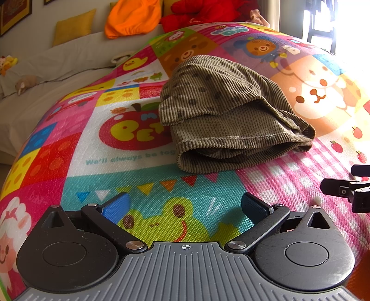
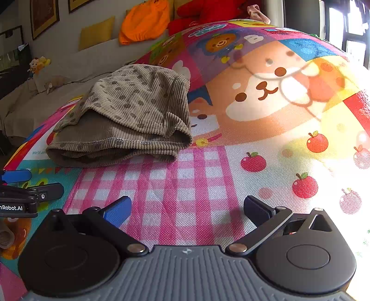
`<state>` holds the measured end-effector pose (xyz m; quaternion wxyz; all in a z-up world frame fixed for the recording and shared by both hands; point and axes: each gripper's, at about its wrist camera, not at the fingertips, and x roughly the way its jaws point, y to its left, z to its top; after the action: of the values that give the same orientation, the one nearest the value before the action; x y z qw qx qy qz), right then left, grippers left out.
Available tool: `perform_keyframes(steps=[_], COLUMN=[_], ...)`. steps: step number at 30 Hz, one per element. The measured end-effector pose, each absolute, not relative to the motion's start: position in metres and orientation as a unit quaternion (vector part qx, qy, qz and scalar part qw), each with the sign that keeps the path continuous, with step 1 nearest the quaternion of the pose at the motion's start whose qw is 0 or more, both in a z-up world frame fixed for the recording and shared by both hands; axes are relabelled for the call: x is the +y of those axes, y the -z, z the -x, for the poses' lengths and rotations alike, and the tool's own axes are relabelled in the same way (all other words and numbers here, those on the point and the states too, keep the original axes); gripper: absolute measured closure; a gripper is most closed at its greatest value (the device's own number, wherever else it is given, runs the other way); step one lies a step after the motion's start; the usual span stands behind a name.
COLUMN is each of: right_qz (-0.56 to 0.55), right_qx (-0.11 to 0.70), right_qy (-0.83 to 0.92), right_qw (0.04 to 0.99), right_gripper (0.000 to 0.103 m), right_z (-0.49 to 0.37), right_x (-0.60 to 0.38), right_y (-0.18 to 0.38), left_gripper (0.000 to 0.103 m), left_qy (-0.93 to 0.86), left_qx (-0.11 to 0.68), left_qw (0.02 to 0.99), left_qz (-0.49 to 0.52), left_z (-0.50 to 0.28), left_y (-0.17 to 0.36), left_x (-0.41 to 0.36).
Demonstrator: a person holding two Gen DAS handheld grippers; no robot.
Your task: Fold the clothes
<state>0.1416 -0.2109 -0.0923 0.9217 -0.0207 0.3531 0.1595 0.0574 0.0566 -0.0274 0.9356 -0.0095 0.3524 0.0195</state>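
Note:
A brown corduroy garment [image 1: 226,111] with dark dots lies folded in a compact stack on the colourful cartoon play mat [image 1: 143,185]. It also shows in the right wrist view [image 2: 129,120] at the upper left. My left gripper [image 1: 185,207] is open and empty, over the mat just short of the garment's near edge. My right gripper [image 2: 187,208] is open and empty over the pink check part of the mat [image 2: 185,180], to the right of the garment. Each gripper shows at the edge of the other's view, the right one [image 1: 346,187] and the left one [image 2: 27,192].
A beige sofa [image 1: 46,76] runs behind the mat with a yellow cushion [image 1: 74,25], an orange cloth [image 1: 134,16], a red plush [image 1: 203,11] and small soft toys [image 1: 25,83]. Bright window light washes the mat's right side [image 2: 342,115].

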Motion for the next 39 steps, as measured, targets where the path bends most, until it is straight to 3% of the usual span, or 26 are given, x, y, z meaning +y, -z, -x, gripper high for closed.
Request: perform_keyframes(steps=[39], right_qz=[0.059], right_qx=[0.360], right_qy=[-0.147], right_qw=[0.919], right_gripper=[0.000], right_z=[-0.147], right_x=[-0.198], right_y=[0.093], left_gripper=[0.000], left_qy=[-0.017], left_qx=[0.353], left_qw=[0.935], left_qz=[0.014], left_z=[-0.057], left_y=[0.027], left_x=[0.058])
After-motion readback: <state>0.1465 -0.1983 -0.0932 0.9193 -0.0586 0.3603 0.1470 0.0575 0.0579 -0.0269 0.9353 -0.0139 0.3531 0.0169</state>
